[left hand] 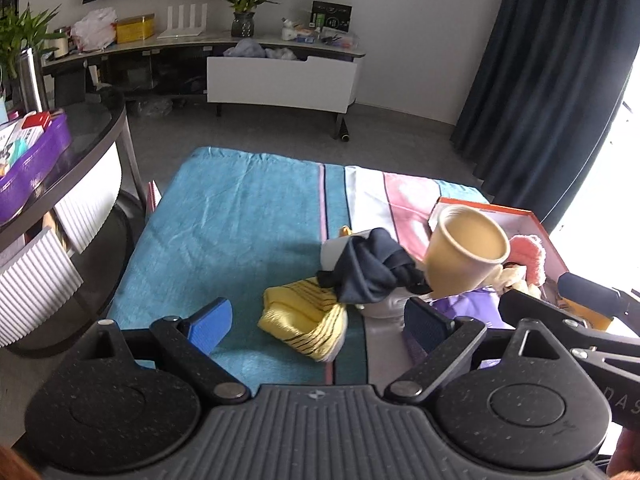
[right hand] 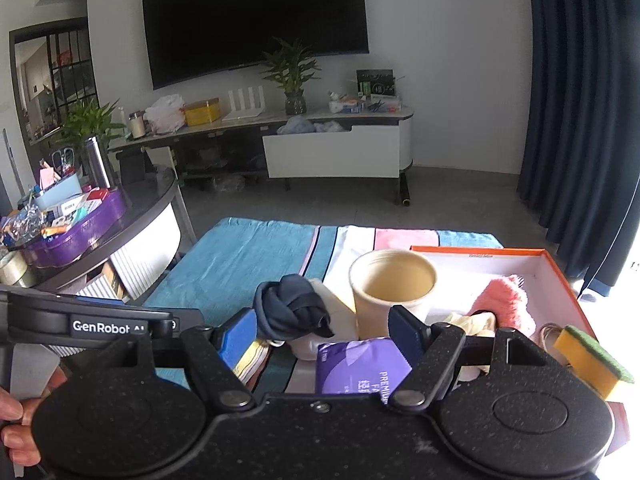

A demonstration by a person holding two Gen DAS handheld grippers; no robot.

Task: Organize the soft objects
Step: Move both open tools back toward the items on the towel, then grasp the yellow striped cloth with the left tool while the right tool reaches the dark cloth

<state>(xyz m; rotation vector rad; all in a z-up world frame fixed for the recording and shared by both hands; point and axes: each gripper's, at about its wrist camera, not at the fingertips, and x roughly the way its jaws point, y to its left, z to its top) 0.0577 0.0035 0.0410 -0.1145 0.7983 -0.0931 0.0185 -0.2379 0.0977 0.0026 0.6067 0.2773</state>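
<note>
A dark navy cloth bundle [left hand: 370, 266] lies on the striped towel [left hand: 232, 232], with a yellow striped cloth [left hand: 304, 312] in front of it and a beige cup [left hand: 466, 252] to its right. My left gripper [left hand: 320, 320] is open and empty, hovering just short of the yellow cloth. My right gripper [right hand: 324, 332] is open and empty, above the navy bundle [right hand: 294, 308], a purple tissue pack [right hand: 360, 364] and the cup [right hand: 394, 290]. An orange-rimmed box [right hand: 560, 276] holds a pink fluffy item [right hand: 506, 304] and a cream soft item [right hand: 468, 324].
A yellow-green sponge [right hand: 592, 360] sits at the box's near right. A dark round table [left hand: 92, 140] with a purple tray [left hand: 32, 164] stands left. A TV cabinet [left hand: 280, 80] is at the far wall, dark curtains [left hand: 552, 60] right.
</note>
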